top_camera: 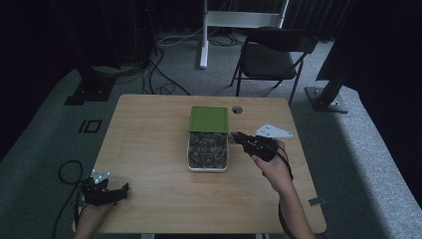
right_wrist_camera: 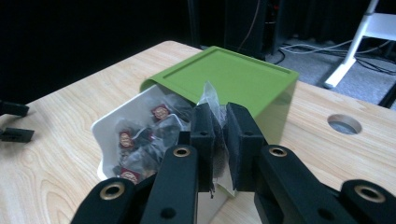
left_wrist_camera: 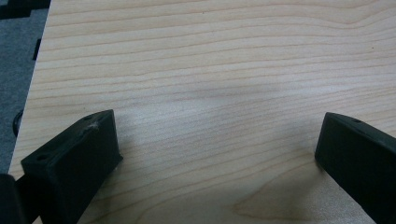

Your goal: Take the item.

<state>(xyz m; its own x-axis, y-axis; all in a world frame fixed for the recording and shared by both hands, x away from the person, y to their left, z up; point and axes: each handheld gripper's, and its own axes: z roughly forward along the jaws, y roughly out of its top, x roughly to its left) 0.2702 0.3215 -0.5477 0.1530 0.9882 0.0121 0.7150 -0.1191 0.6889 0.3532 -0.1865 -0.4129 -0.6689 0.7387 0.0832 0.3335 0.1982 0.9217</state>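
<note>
A clear sachet [right_wrist_camera: 211,103] with dark contents, one of many packed in a white box [top_camera: 207,168] at the middle of a pale wooden table [top_camera: 149,149], is pinched between the jaws of the right gripper [top_camera: 238,135], just beside the box's right rim.

At the near left corner of the table, the left gripper [top_camera: 122,190] rests in a person's left hand [top_camera: 89,215], a cable [top_camera: 67,174] looping on the grey carpet [top_camera: 35,164] beside it. In the left gripper view [left_wrist_camera: 215,140] its two black jaws stand wide apart over bare wood grain, holding nothing.

At the table's centre the white box lies with its near half uncovered, showing small packets, some with red round labels [right_wrist_camera: 160,112]. A green lid [top_camera: 209,119] covers the far half, pushed back toward the far edge of the table; in the right gripper view [right_wrist_camera: 219,140] it sits tilted over the box's far end.

To the right, the person's right hand [top_camera: 273,167] holds the right gripper angled toward the box. Its jaws are closed almost together on the sachet, whose top corner sticks up above the pads [right_wrist_camera: 238,140]. A round hole [top_camera: 237,109] is cut in the table beyond the lid's far right corner.

On the floor beyond the table stand a dark folding chair [top_camera: 273,55] at right and a white stand [top_camera: 239,20] behind it.
</note>
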